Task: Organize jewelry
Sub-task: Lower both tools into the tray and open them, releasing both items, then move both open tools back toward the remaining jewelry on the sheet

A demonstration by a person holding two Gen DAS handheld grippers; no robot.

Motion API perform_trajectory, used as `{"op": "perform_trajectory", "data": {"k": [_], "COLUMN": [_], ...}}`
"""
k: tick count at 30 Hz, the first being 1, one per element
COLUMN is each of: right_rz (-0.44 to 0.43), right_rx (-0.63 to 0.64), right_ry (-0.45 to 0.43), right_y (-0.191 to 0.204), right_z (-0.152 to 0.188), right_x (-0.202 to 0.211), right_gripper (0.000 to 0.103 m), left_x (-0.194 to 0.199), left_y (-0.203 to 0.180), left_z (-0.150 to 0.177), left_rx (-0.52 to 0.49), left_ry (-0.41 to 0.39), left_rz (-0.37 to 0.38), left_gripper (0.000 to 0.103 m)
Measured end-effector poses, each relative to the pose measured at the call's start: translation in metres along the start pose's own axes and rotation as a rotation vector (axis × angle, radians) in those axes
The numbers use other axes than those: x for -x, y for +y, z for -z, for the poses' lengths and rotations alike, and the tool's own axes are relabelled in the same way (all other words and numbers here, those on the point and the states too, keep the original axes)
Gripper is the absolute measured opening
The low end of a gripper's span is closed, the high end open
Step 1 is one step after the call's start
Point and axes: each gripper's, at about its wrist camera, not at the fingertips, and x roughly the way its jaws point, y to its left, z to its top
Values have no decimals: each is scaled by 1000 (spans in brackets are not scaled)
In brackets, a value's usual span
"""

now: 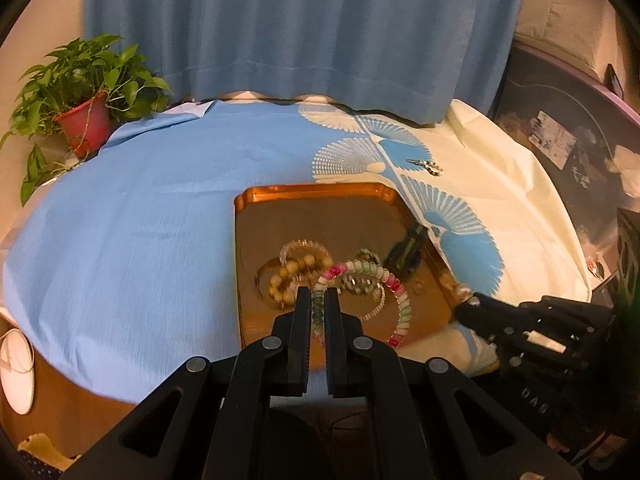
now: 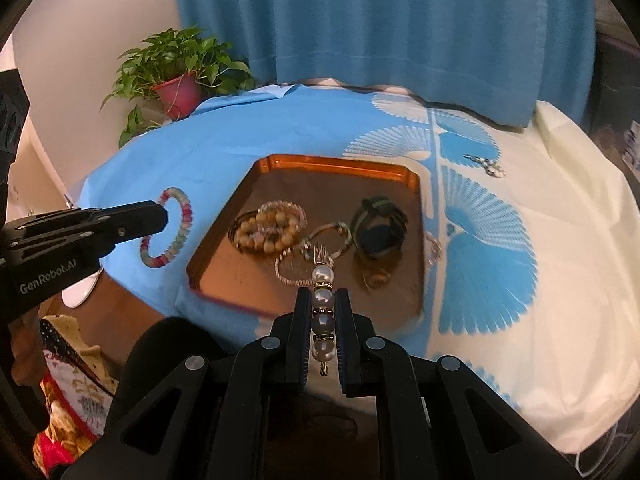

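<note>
Our left gripper (image 1: 319, 302) is closed on the multicoloured bead bracelet (image 1: 400, 304) and our right gripper (image 2: 323, 300) on the pearl strand (image 2: 323, 312), whose long axis runs along its jaws toward the copper tray (image 2: 344, 164) just ahead.

The left hand-held gripper (image 1: 319, 300) points steeply downward, its two black fingers (image 1: 301, 320) drawn nearly together and pinching a multicoloured bead bracelet (image 1: 396, 300). The right hand-held gripper (image 2: 323, 300) tilts down at a similar angle, its fingers (image 2: 346, 320) clamped on a string of pearl beads (image 2: 322, 322) that runs lengthwise between them. From the right wrist view, the left one reaches in from the left side.
</note>
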Motion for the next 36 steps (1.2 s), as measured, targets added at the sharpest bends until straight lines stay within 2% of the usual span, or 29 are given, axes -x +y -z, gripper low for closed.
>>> {"op": "perform_trajectory", "data": {"k": [8,13,15,16,17,18,19,20,21,22,26,30,36], "right_rz": [-27,-43,-43,-43,-40,-34,-29,-21,-15,-12,23,59,76], "right_rx": [9,-6,-7,-9,-13,-17,-19,-24,-31,-35,-11,4,-25], "right_ry": [12,24,17,9,-2,0,6,19,23,19,19,39,54], "right_y": [0,-6,-9,-9,-10,-11,-11,-13,-13,-14,-12,-9,-11], "right_z": [-32,-39,-40,-40,-41,-41,-40,-39,-38,-37,-27,-7,26], "right_x": [-53,-74,-80,-81,-82,-84,-85,-87,-87,-85,-76,-58,-13], "right_gripper": [11,11,12,12,14,17,31,56,68,75,75,75,75], "left_x": [-45,-68,-75,-78,-80,-81,-81,-78,-74,-72,-62,-37,7], "left_y": [6,9,10,9,8,7,8,9,9,9,10,8,-9], "left_z": [-24,-33,-34,-34,-33,-32,-31,-28,-25,-22,-5,16,46], "left_rx": [-13,-15,-30,-47,-58,-66,-67,-63,-61,-65,-80,-52,-79], "left_ry": [22,38,39,41,48,56,55,39,20,11,61,69,67], "left_rz": [-13,-18,-47,-77,-94,-111,-123,-140,-151,-163,-204,-207,-211], "left_gripper": [4,4,7,14,39,57,89,99,99,99,99,99,99]}}
